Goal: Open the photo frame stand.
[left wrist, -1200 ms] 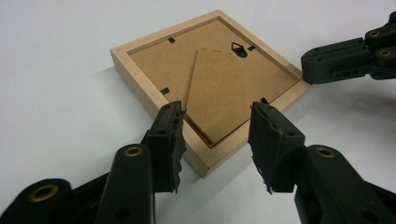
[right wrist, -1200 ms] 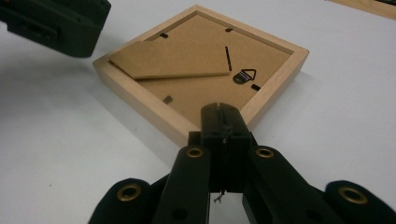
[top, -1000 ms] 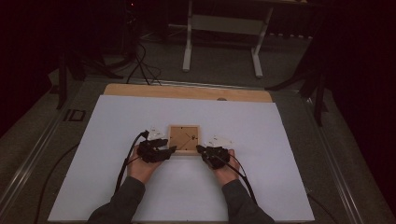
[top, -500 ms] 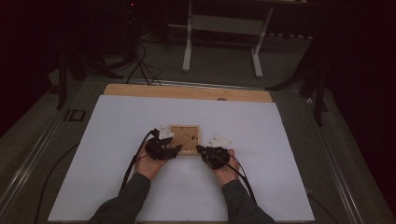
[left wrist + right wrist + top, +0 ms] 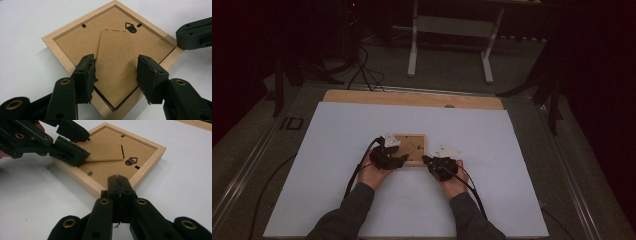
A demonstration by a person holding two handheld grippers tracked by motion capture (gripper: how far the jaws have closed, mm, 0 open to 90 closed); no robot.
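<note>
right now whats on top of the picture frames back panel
A fold-out stand flap lies on the backing board, its free end lifted between the left gripper jaws. A metal hanger and small tabs too. Whatever the face-down frame holds is hidden.

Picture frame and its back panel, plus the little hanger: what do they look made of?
Picture frame: pale, unpainted wood, matt, with faint grain along its rails. Back panel: brown fibreboard or hardboard by its even, speckled, dull surface; the fold-out stand looks the same. Hanger: dark metal probably, a thin triangular loop, though too small to be sure.
</note>
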